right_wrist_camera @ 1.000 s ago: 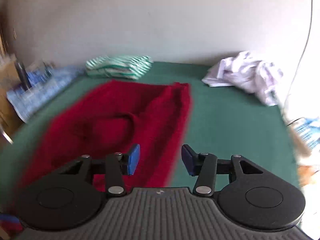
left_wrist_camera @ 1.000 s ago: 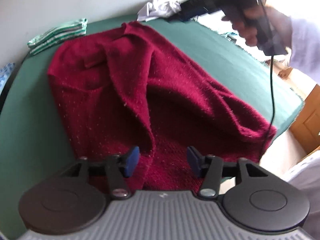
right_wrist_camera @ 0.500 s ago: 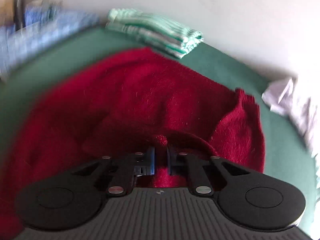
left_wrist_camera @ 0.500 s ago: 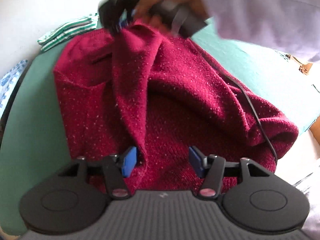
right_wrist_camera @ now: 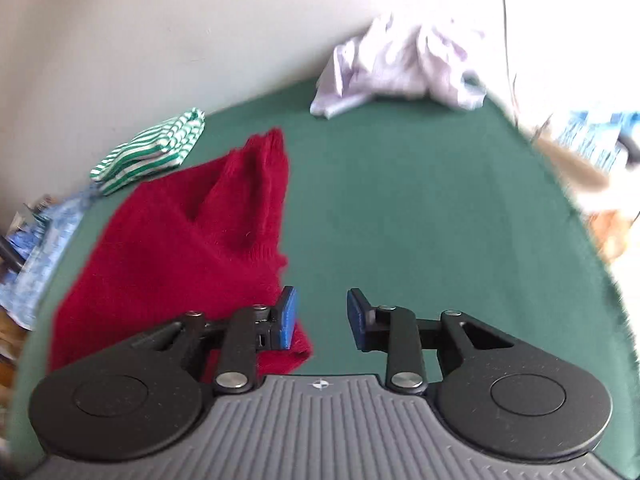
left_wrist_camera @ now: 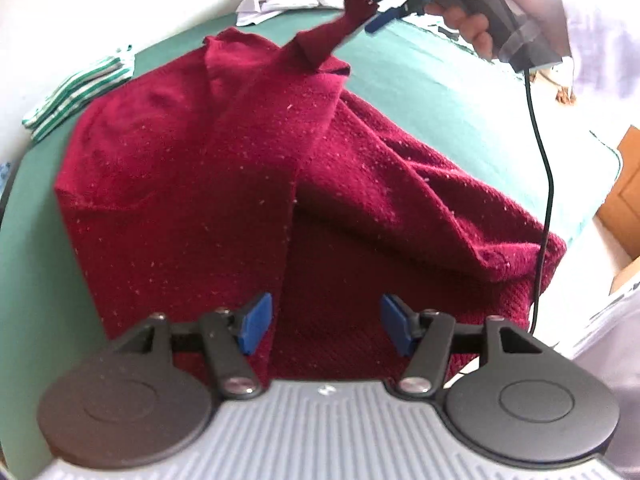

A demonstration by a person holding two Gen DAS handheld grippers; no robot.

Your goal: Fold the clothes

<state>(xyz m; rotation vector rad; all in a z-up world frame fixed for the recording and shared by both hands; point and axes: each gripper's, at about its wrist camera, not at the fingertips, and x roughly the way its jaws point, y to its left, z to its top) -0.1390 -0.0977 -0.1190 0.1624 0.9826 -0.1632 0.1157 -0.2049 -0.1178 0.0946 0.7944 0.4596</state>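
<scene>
A dark red knitted sweater (left_wrist_camera: 224, 184) lies spread and partly doubled over on the green table (left_wrist_camera: 440, 92). My left gripper (left_wrist_camera: 326, 326) hovers over its near hem, jaws opening, with sweater below the pads but nothing pinched. At the far right a hand holds my right gripper (left_wrist_camera: 372, 4), and a drawn-up corner of the sweater still reaches its fingers. In the right wrist view that gripper (right_wrist_camera: 322, 318) has its jaws opening with bare green table between the pads. The sweater (right_wrist_camera: 192, 240) lies beside and under its left finger.
A folded green-and-white striped garment (right_wrist_camera: 152, 152) lies at the back left by the wall. A crumpled white garment (right_wrist_camera: 400, 64) sits at the back. Blue patterned cloth (right_wrist_camera: 44, 232) hangs off the table's left edge. A black cable (left_wrist_camera: 544, 168) dangles over the sweater's right side.
The right gripper swung in over the sweater's far part, shut on a fold, then drew it up and to the right, and its jaws have parted. The left gripper shifted only slightly.
</scene>
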